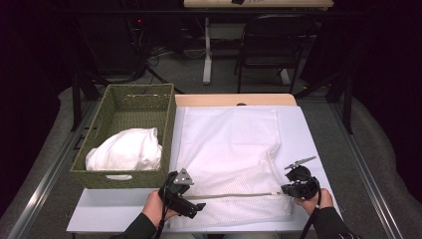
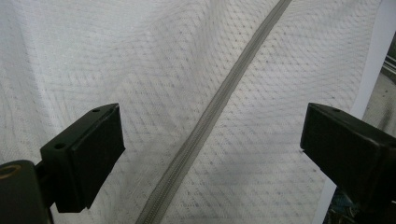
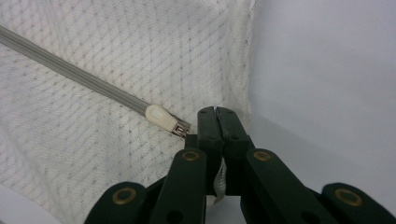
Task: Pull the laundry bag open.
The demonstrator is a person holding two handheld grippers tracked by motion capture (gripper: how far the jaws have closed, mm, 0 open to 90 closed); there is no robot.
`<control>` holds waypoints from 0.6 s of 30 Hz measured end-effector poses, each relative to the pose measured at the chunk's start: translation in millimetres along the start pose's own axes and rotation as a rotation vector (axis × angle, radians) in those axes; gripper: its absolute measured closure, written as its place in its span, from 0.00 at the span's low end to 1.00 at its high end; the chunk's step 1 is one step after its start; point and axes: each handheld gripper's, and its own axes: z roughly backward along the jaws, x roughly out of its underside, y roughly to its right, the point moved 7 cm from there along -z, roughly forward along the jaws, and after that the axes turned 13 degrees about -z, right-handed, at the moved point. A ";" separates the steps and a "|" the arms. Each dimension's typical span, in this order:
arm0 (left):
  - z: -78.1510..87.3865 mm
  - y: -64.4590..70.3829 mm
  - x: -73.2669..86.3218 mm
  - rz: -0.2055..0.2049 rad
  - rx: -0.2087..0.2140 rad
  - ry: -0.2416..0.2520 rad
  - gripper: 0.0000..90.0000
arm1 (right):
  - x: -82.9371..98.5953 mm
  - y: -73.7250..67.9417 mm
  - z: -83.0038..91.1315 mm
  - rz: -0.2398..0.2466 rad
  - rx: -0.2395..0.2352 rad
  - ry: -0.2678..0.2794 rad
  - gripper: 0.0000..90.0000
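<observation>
Wicker basket point(image 1: 130, 102) flanks mesh bag point(image 1: 234, 199); left jaws released, right jaws clenched on it.

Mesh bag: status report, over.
Left gripper open over the zipper. Right gripper shut, apparently on the mesh bag edge beside the zipper pull. Basket with white cloth off to the left, clear.

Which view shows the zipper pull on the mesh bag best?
The right gripper view: the zipper pull sits large and sharp at the zipper's end, just left of the shut right claw. The high view shows the zipper as a thin line, the pull too small to tell. The left gripper view shows plain zipper track.
</observation>
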 end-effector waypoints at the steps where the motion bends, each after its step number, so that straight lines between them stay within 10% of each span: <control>1: -0.5 0.0 -0.2 -0.002 0.002 -0.002 0.07 | 0.0 0.0 0.5 0.002 -0.003 0.005 1.00; 10: -1.3 0.2 0.2 -0.005 -0.002 -0.007 0.06 | 3.0 -0.4 12.9 -0.003 -0.067 -0.009 0.62; 18: -3.1 1.4 -0.4 -0.013 0.011 -0.013 0.06 | -14.8 11.6 15.4 -0.084 -0.048 0.070 0.70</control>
